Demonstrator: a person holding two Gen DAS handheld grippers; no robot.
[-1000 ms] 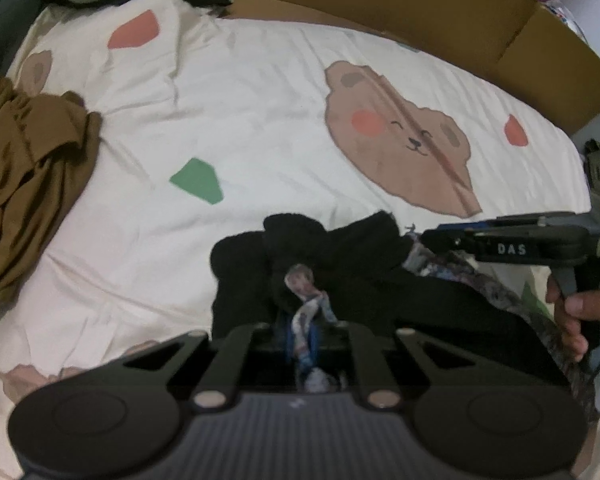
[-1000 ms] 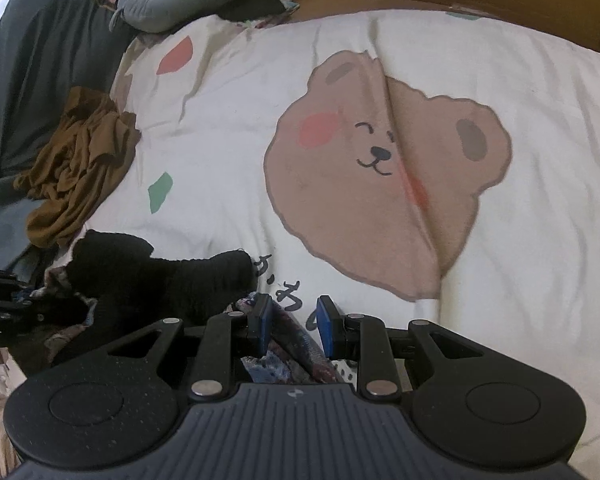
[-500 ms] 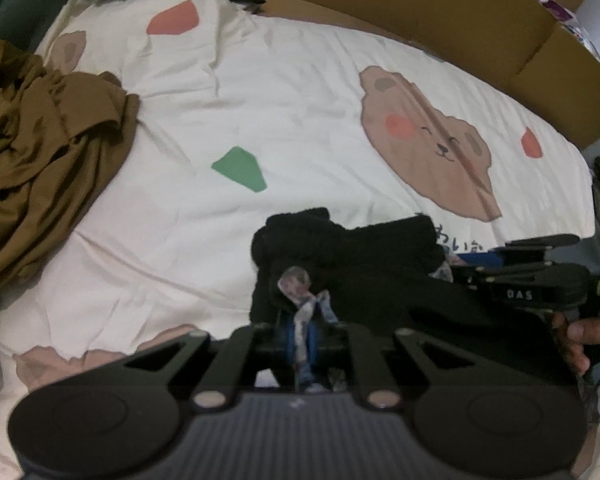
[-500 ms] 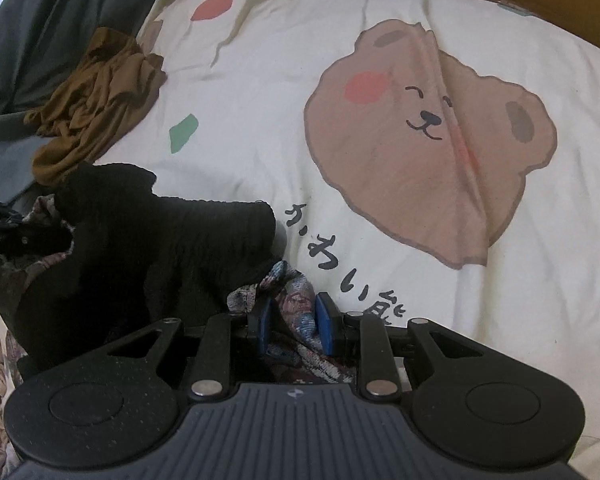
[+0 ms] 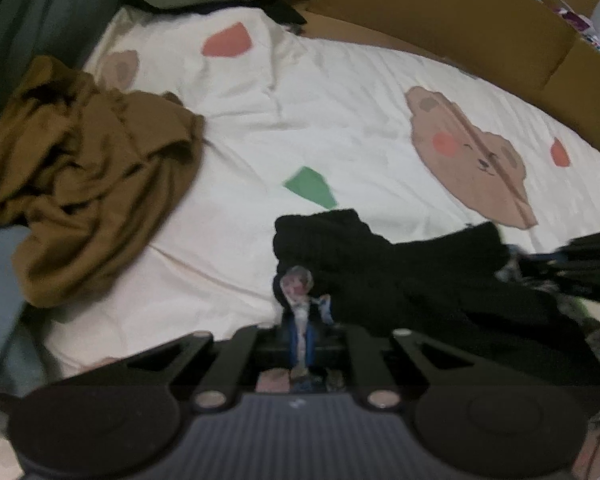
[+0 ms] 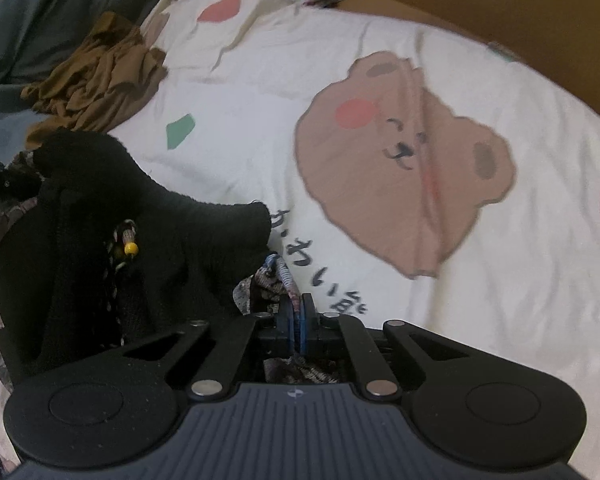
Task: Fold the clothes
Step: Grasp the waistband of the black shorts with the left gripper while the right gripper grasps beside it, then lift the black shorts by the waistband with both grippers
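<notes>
Black knit with patterned lining, the one garment (image 6: 112,240) hangs between two pinches above the bed (image 6: 500,280): left hand-held gripper (image 5: 300,332) and right hand-held gripper (image 6: 296,320) each clamp its edge. Only the right view shows a yellow bead (image 6: 130,247). One brown garment (image 5: 88,176) lies crumpled apart

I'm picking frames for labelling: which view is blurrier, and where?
Left wrist view: soft throughout, the right gripper and black garment smeared. Right wrist view: sharper near its jaws, bear print slightly blurred. Both fisheye-curved, dimly lit.
</notes>
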